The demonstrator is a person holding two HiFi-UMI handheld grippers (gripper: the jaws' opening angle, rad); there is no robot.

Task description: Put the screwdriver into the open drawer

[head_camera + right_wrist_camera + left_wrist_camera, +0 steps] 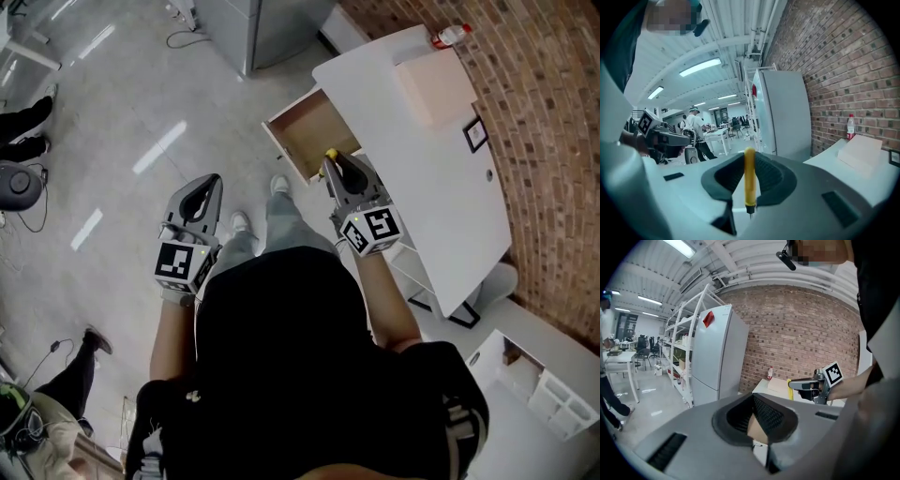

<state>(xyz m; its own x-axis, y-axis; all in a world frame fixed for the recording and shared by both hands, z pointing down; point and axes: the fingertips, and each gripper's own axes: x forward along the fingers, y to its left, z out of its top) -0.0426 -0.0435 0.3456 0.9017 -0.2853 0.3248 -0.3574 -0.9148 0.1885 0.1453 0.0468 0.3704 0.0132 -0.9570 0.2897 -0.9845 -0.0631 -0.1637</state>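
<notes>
Step in hand, as I judge it: carry-in. The screwdriver (749, 178) is gripped and has yet to go down into the drawer (302, 134).

Right gripper (333, 165): jaws closed on the screwdriver's yellow handle, pinching it near the lower end where the metal shank starts. Most of the handle stands above the jaws, roughly upright in the right gripper view. Only a stub of shank shows below.

Left gripper (212, 184): jaws together, nothing between them. It hangs over the floor beside the person's legs, well apart from the drawer.

Position: in the head view the yellow end shows at the right gripper's nose, over the drawer's edge nearest the desk (441, 178). The drawer is pulled out and looks bare inside. Height above it — cannot tell.

How I'd do it well:
- Shift toward the drawer's middle so the whole tool clears the sides.
- Lower until close to the drawer's bottom before letting go.
- Tilt the gripper so the handle goes in lying flat — a round handle dropped on end would likely bounce and roll.
- Part the jaws gently, then lift straight out.

Risk: the grip sits near one end, so a quick swing may pivot the tool in the jaws. I'd move slowly.
</notes>
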